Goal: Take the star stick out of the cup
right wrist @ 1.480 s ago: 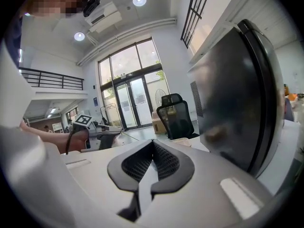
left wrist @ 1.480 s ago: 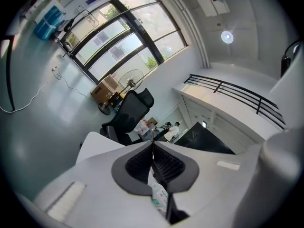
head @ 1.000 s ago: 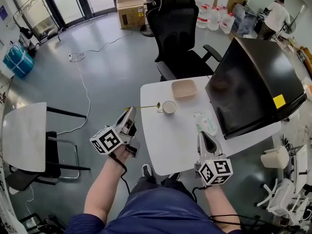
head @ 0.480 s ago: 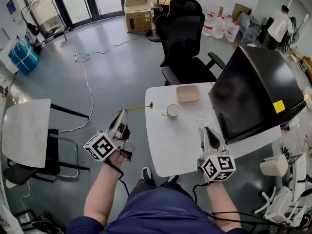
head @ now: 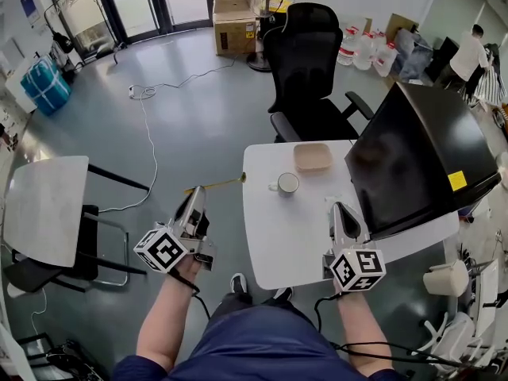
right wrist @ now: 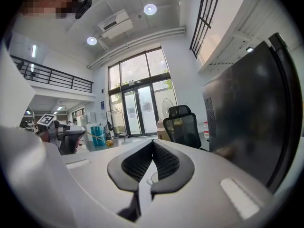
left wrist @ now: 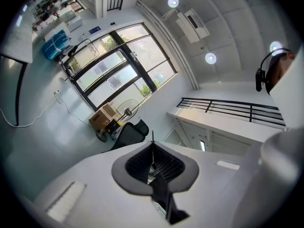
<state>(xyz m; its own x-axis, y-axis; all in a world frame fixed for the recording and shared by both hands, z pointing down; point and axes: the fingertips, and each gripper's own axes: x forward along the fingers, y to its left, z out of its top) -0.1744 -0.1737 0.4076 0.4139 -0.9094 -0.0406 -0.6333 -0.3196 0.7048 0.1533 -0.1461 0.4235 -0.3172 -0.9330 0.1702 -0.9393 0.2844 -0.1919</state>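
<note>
Yellow thin star stick (head: 221,183) now clear of white round cup (head: 287,183), drifted to its 9 o'clock | left gripper (head: 197,191) jaws pinching it | right gripper (head: 340,208) jaws pressed together, empty | extraction basically done imo

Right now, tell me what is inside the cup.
Nothing shows inside the cup; its bottom is too small to check. The star stick is out, in the left hand-held gripper.

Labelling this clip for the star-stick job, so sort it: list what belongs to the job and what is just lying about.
Job: star stick, clamped in the left hand-held gripper, out of the cup; cup on the white table; right hand-held gripper, shut, empty.

Lying about: tan tray; black monitor; office chair.
</note>
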